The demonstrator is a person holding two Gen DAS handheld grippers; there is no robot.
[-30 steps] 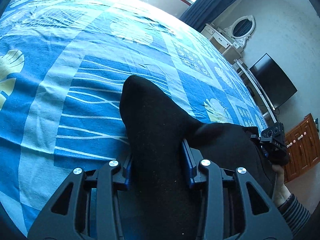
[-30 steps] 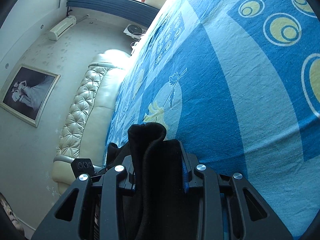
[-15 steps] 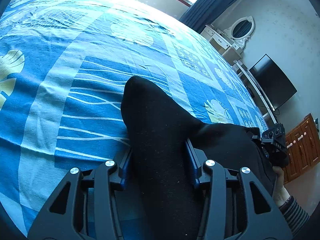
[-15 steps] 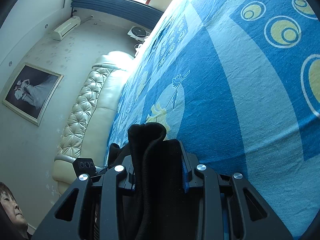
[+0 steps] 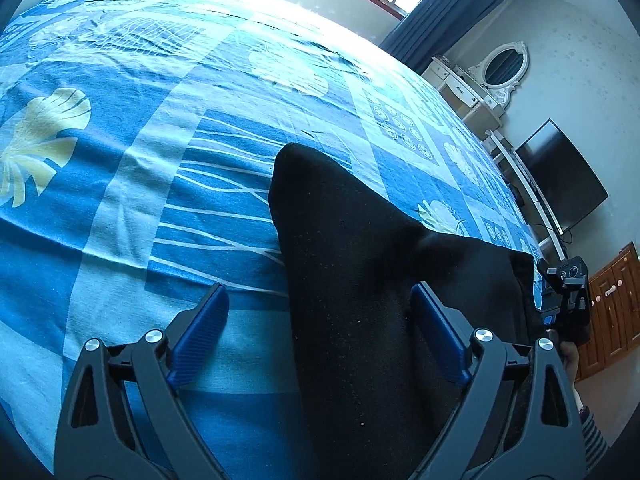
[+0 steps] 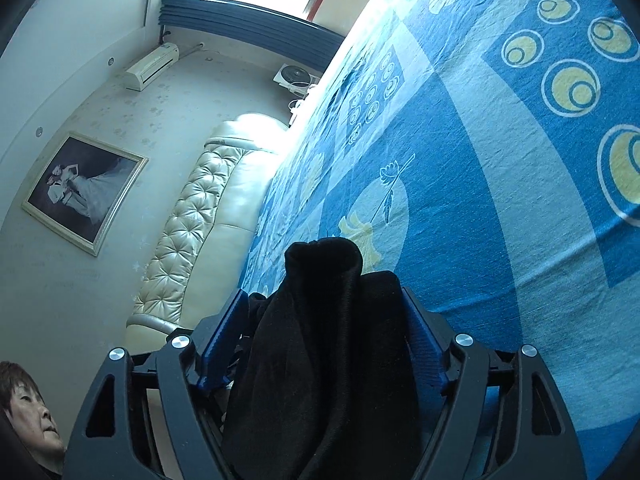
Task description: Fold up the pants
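Observation:
The black pants (image 5: 352,264) lie on the blue patterned bed sheet (image 5: 160,128), one end pointing away in the left wrist view. My left gripper (image 5: 320,320) is open, its blue pads apart on either side of the cloth. In the right wrist view the black pants (image 6: 324,320) bunch up between the blue pads of my right gripper (image 6: 324,328), which stands wider than before with cloth still filling the gap. The right gripper (image 5: 566,300) also shows at the pants' far end in the left wrist view.
A tufted cream headboard (image 6: 192,232) and a framed picture (image 6: 84,190) are left of the bed. A dressing table with mirror (image 5: 496,72), a dark TV (image 5: 560,176) and a wooden cabinet (image 5: 612,300) stand beyond the bed's right side. A person's face (image 6: 28,412) is at the lower left.
My left gripper has opened and let go of the pants. My right gripper's pads have spread wider around the bunched cloth.

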